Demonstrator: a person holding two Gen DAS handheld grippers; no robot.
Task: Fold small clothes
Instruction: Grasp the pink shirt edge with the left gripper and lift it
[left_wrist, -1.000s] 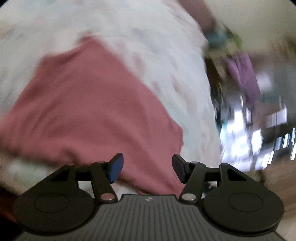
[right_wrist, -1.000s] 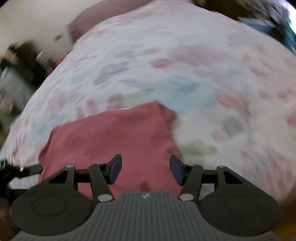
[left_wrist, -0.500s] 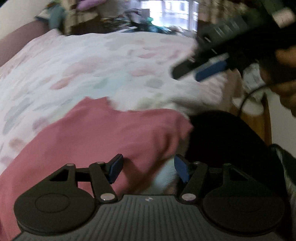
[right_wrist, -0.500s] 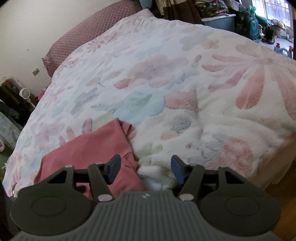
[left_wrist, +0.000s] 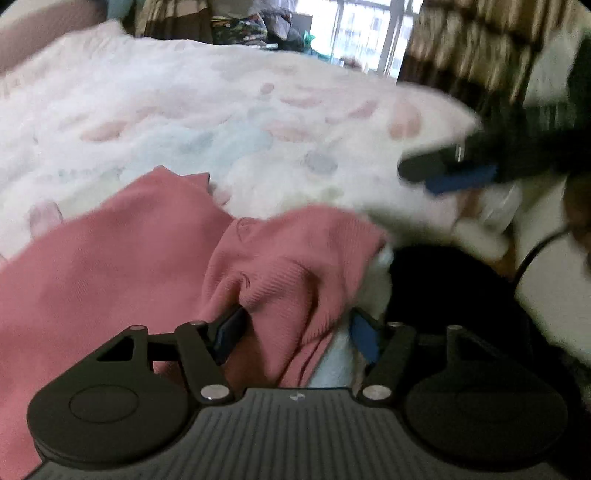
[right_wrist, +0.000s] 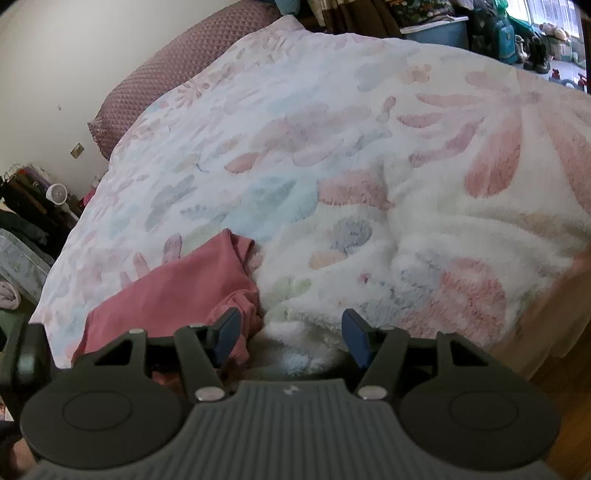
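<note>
A pink garment (left_wrist: 122, 266) lies on the fluffy floral blanket (left_wrist: 207, 122) near the bed's front edge. Its near right corner is bunched into folds. My left gripper (left_wrist: 297, 334) is open low over that corner, with the folds between its fingers; the left pad (left_wrist: 231, 332) touches cloth and the right pad is clear of it. In the right wrist view the pink garment (right_wrist: 177, 291) sits low on the left. My right gripper (right_wrist: 290, 334) is open over white blanket, its left finger beside the bunched corner. It also shows, blurred, as the right gripper (left_wrist: 443, 173) further right.
A mauve pillow (right_wrist: 177, 70) lies at the bed's head by the wall. Clutter and a small white fan (right_wrist: 57, 194) stand left of the bed. A blue bin (right_wrist: 436, 31) and bags stand beyond it. A wooden floor (right_wrist: 561, 387) lies right of the blanket's edge.
The left gripper rolled and slid along the garment to its right corner, which now lies bunched between the fingers. The right gripper moved right, off the garment onto the blanket.
</note>
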